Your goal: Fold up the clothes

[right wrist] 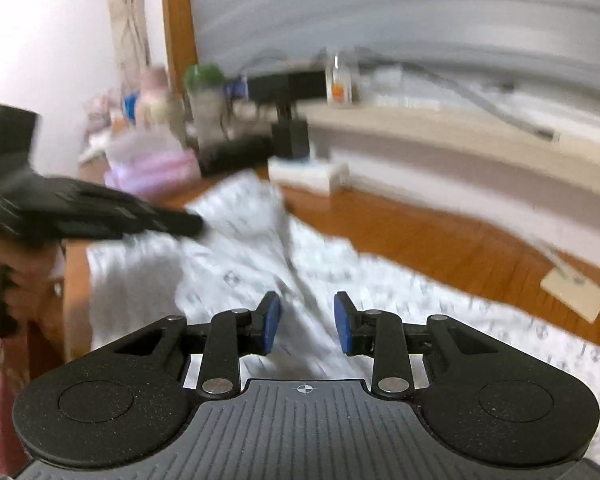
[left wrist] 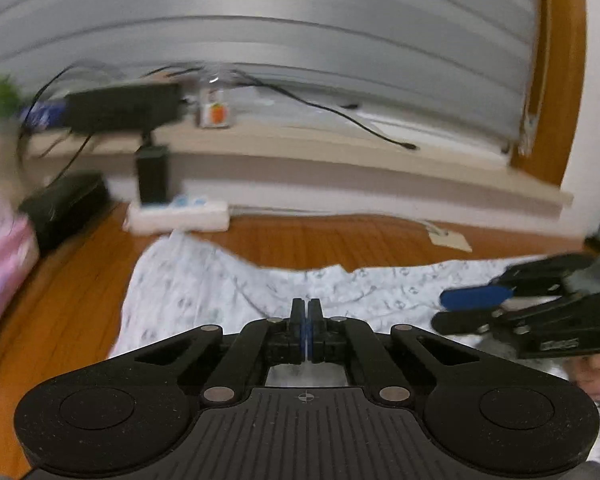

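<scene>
A white garment with a small grey print (left wrist: 220,280) (right wrist: 420,300) lies spread over the wooden table (left wrist: 340,240) (right wrist: 440,240), bunched higher at its left end. My left gripper (left wrist: 308,308) is shut, blue pads pressed together just above the cloth, with no fabric seen between them. In the right wrist view it (right wrist: 196,224) reaches in from the left, its tip against the raised cloth, blurred. My right gripper (right wrist: 307,322) is open, its pads apart over a crease in the garment. In the left wrist view it (left wrist: 444,310) comes in from the right edge.
A white power strip (left wrist: 180,218) (right wrist: 308,172) lies at the table's far edge, by a black box (left wrist: 66,208) and a pink stack (left wrist: 0,264) (right wrist: 152,168). A beige tag (left wrist: 452,240) (right wrist: 572,292) lies on the wood. A bottle (left wrist: 216,112) stands on the sill.
</scene>
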The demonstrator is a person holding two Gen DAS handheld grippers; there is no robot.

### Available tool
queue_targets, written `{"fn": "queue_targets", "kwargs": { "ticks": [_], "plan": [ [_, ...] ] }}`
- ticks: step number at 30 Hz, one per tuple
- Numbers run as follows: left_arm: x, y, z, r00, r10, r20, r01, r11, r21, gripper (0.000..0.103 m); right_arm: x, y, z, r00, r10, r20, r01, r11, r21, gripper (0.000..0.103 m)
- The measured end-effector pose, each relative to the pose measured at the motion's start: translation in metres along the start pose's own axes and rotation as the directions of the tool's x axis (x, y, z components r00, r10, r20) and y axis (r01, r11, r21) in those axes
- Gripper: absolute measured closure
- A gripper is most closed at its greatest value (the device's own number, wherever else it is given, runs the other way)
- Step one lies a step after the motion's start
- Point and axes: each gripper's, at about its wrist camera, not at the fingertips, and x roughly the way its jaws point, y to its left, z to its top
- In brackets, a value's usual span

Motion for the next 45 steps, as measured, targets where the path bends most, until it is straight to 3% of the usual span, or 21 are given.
{"fn": "queue_targets", "kwargs": {
  "ticks": [3,6,13,18,19,22,23,25,28,33,37,40,45],
  "plan": [
    [-0.006,0.009,-0.014,1.0,-0.007,-0.021,0.006,0.998,-0.055,0.103,0.006,0.004,-0.005,1.0,0.01,-0.025,-0.011,1.0,-0.028,0.071],
    [-0.004,0.01,-0.017,0.999,0.002,-0.038,-0.004,0.999,-0.052,0.103,0.008,0.012,-0.008,0.999,0.014,-0.04,-0.017,0.997,-0.071,0.071],
    [-0.003,0.011,0.01,0.999,0.04,0.027,-0.038,0.997,-0.073,0.101,0.01,0.01,-0.009,0.999,0.015,-0.045,-0.018,0.998,-0.066,0.071],
    [0.038,0.013,0.031,0.998,0.062,-0.023,-0.063,0.995,-0.081,0.065,0.01,0.011,-0.009,0.999,0.013,-0.047,-0.016,0.998,-0.069,0.07],
    [0.049,0.013,0.034,0.997,0.07,-0.045,-0.073,0.994,-0.076,0.064,0.011,0.011,-0.009,0.999,0.011,-0.047,-0.014,0.997,-0.07,0.07],
    [0.073,0.018,0.034,0.992,0.08,-0.101,-0.087,0.993,-0.075,0.073,0.011,0.012,-0.009,0.999,0.008,-0.047,-0.011,0.997,-0.073,0.07],
    [0.075,0.02,0.033,0.992,0.076,-0.102,-0.083,0.994,-0.076,0.103,0.012,0.012,-0.009,0.999,0.007,-0.046,-0.011,0.997,-0.073,0.07],
    [0.065,0.025,0.031,0.994,0.102,-0.047,-0.105,0.991,-0.076,0.102,0.012,0.012,-0.009,0.999,0.007,-0.046,-0.01,0.997,-0.073,0.07],
    [0.037,0.047,0.032,0.991,0.13,0.042,-0.12,0.975,-0.185,0.102,0.012,0.011,-0.009,0.999,0.009,-0.047,-0.012,0.997,-0.071,0.07],
    [0.038,0.049,0.028,0.99,0.142,0.006,-0.139,0.975,-0.171,0.101,0.009,0.008,-0.009,0.999,0.016,-0.034,-0.018,0.998,-0.056,0.07],
    [0.034,0.04,0.029,0.99,0.139,0.027,-0.134,0.978,-0.157,0.087,-0.01,0.005,-0.008,1.0,0.016,0.011,-0.016,0.999,-0.052,0.07],
    [0.028,0.03,0.024,0.993,0.12,0.023,-0.117,0.987,-0.11,0.086,-0.036,0.003,-0.008,0.999,0.013,0.05,-0.01,0.997,-0.071,0.07],
    [0.014,0.022,0.005,0.995,0.103,0.009,-0.101,0.991,-0.082,0.086,-0.063,0.014,-0.017,0.999,0.047,0.02,-0.044,0.99,-0.132,0.073]
  ]
}}
